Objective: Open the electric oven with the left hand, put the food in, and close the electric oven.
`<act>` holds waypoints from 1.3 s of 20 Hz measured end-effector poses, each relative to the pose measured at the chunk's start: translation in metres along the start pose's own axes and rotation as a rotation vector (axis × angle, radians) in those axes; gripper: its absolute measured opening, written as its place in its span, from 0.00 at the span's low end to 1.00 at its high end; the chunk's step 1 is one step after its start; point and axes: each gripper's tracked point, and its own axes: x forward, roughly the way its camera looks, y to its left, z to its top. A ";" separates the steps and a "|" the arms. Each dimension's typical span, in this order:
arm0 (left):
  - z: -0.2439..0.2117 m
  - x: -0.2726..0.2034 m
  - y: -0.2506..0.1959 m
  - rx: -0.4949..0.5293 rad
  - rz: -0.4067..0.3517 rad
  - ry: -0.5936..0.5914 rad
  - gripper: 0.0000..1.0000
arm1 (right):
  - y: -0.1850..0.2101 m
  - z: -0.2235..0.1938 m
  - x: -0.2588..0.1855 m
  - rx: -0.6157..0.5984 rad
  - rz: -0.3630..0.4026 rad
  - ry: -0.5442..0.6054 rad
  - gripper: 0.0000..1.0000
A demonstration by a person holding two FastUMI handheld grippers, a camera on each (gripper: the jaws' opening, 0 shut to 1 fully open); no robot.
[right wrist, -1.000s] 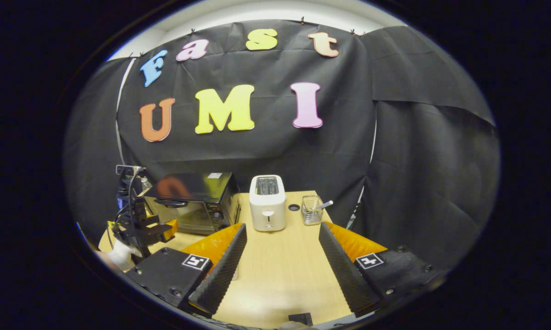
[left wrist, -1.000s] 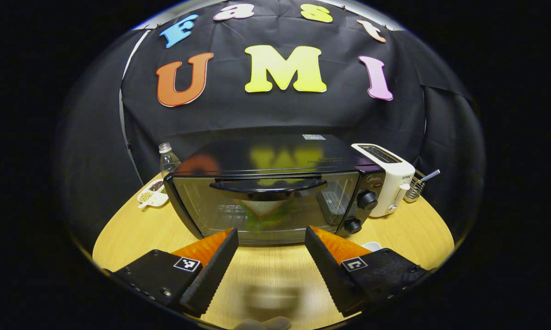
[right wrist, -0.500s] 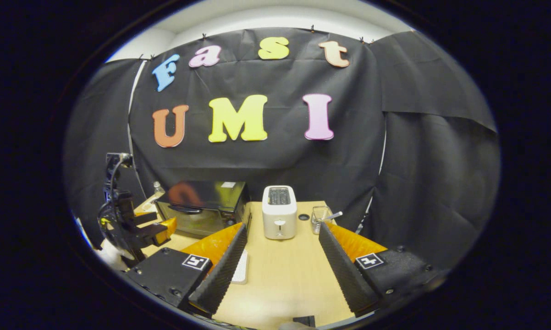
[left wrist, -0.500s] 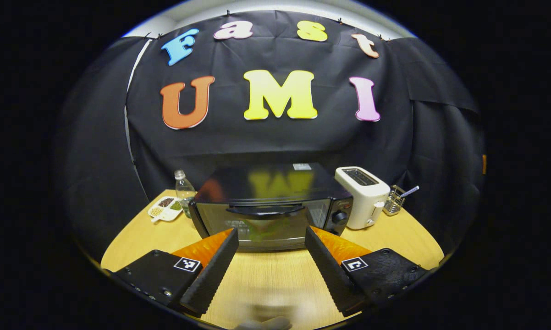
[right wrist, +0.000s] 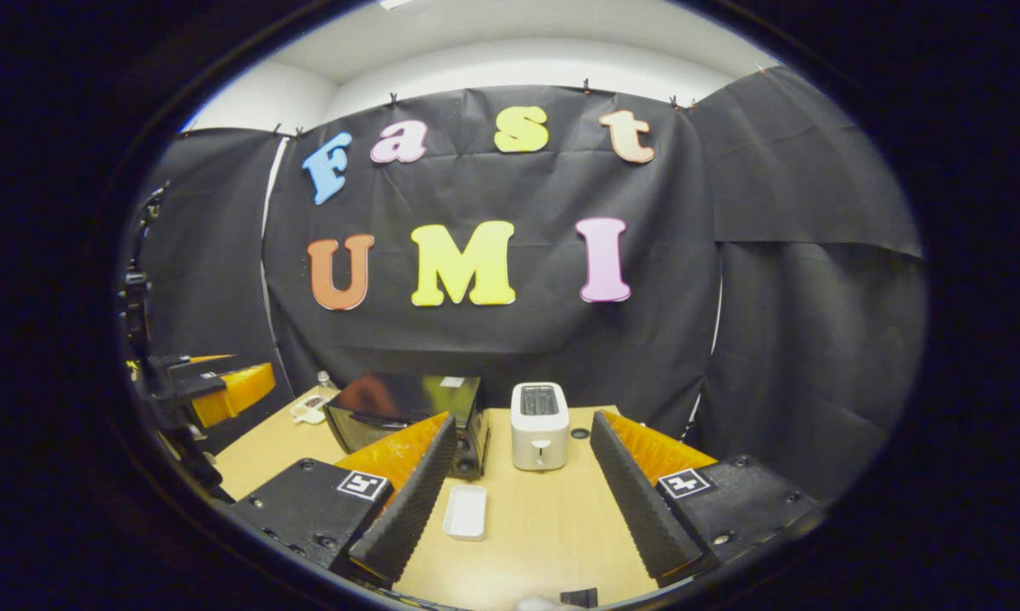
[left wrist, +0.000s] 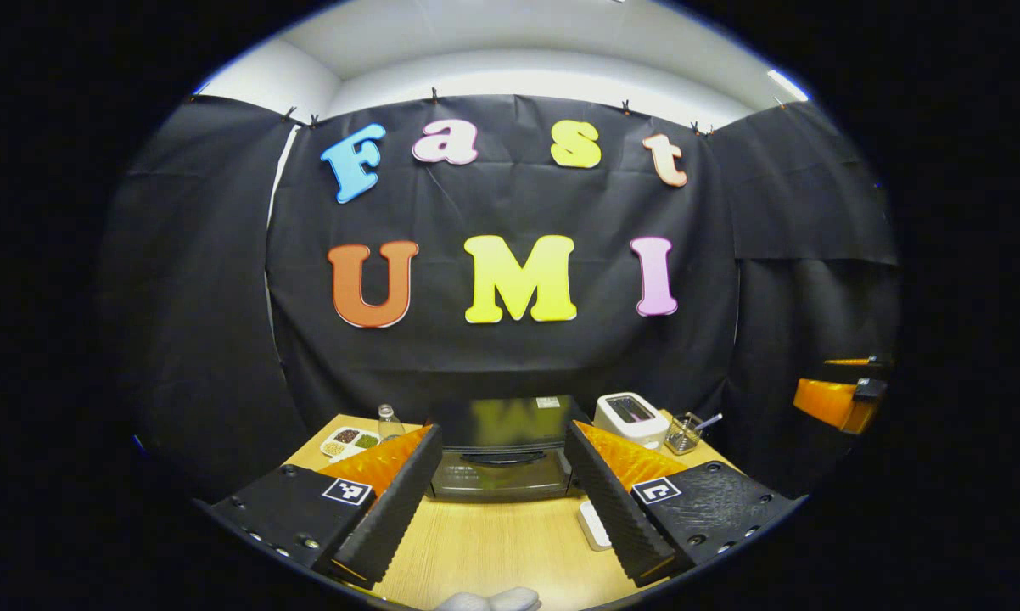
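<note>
The black electric oven (left wrist: 500, 462) stands at the back of the wooden table (left wrist: 493, 552) with its glass door shut and the handle across the top of the door. My left gripper (left wrist: 501, 428) is open, well back from the oven, with nothing between its fingers. The oven (right wrist: 400, 407) is also at the left in the right gripper view. My right gripper (right wrist: 523, 417) is open and holds nothing. A small white dish (right wrist: 466, 512) lies bare on the table in front of the oven. What is inside the oven is too small to tell.
A white toaster (left wrist: 630, 417) stands right of the oven, with a wire basket (left wrist: 686, 433) beyond it. A plastic bottle (left wrist: 386, 418) and a sectioned snack tray (left wrist: 347, 440) sit left of the oven. The other gripper (right wrist: 213, 386) hangs at the far left.
Both grippers have drawn back and risen away from the table, so the oven and toaster look smaller and lower. The oven door has stayed shut. Both grippers have stayed open.
</note>
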 end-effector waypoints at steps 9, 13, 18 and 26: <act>0.061 -0.076 0.034 -0.009 0.065 -0.110 0.95 | 0.020 0.057 -0.040 -0.003 -0.014 -0.145 1.00; 0.058 -0.084 0.048 -0.024 0.098 -0.102 0.95 | 0.038 0.069 -0.049 -0.015 0.002 -0.170 1.00; 0.062 -0.092 0.047 -0.005 0.095 -0.121 0.94 | 0.043 0.070 -0.058 -0.018 0.002 -0.164 1.00; 0.065 -0.098 0.033 0.011 0.064 -0.128 0.94 | 0.034 0.075 -0.074 0.001 -0.031 -0.182 1.00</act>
